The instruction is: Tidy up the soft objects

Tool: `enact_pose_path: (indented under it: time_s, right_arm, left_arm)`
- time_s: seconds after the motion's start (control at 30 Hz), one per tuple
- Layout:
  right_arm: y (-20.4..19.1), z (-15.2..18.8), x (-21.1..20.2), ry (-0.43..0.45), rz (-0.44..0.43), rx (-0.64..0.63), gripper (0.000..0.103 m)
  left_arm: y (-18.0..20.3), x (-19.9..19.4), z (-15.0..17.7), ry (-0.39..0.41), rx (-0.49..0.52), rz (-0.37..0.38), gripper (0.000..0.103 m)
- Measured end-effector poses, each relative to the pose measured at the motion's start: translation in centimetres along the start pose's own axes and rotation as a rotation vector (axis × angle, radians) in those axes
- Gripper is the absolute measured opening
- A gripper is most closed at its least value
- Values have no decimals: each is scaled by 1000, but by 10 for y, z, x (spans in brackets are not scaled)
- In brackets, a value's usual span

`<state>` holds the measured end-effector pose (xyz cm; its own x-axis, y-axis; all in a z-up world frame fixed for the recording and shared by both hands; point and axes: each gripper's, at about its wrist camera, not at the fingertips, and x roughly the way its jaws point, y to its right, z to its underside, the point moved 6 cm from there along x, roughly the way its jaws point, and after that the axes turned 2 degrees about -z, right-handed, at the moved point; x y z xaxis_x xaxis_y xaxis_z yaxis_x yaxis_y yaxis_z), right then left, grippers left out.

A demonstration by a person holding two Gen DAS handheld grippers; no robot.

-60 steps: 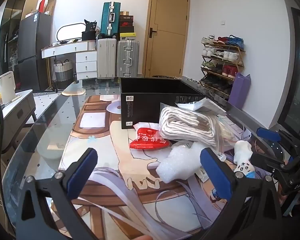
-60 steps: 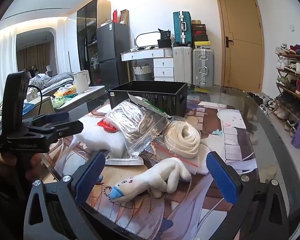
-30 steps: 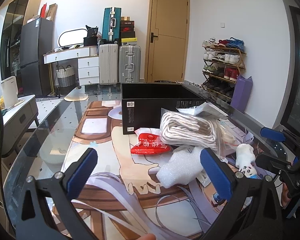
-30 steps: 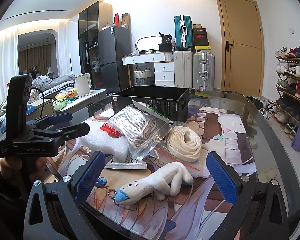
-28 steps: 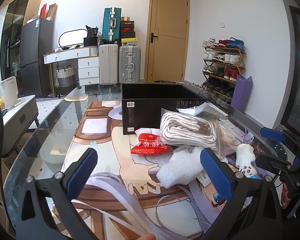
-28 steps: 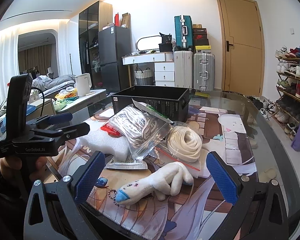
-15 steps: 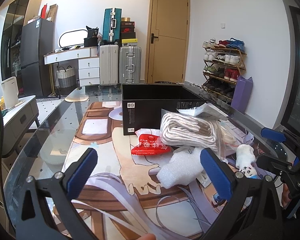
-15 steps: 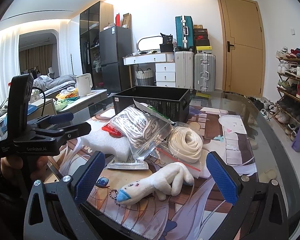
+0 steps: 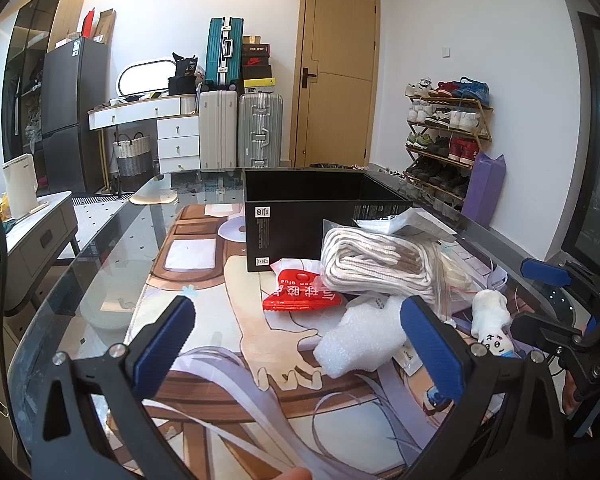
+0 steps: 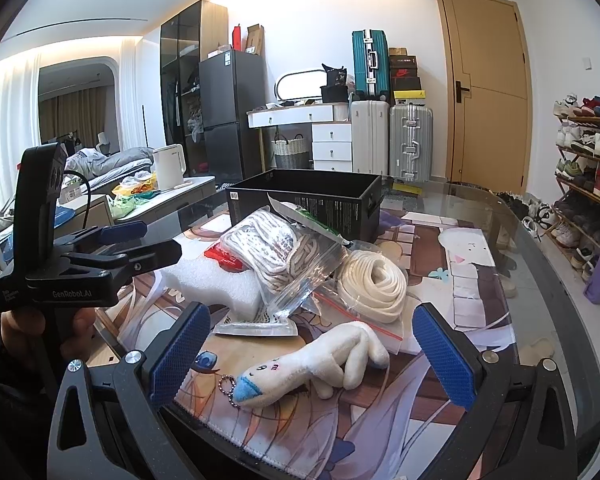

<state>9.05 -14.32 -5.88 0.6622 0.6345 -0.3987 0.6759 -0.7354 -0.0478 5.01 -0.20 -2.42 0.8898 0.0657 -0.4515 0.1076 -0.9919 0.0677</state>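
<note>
On the table (image 10: 540, 264), plush toy (image 10: 316, 364) lies between right gripper (image 10: 308, 354) fingers.

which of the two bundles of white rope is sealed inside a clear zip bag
The flat striped white rope bundle, propped against the black box. The round cream rope coil beside it lies on top of its bag, uncovered.

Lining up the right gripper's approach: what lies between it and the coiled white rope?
In the right wrist view, the plush toy lies on the mat between the open right gripper and the coiled white rope.
</note>
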Motion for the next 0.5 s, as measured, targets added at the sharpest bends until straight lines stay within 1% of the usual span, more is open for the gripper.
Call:
enact_pose_path:
  time_s: [0.3, 0.5]
  right_arm:
    - [-1, 1, 1, -5, -3, 1, 103]
    - [0, 7, 4, -29, -7, -3, 103]
  left_arm:
    - [0, 0, -1, 4, -2, -3, 103]
    - [0, 0, -2, -1, -2, -1, 103]
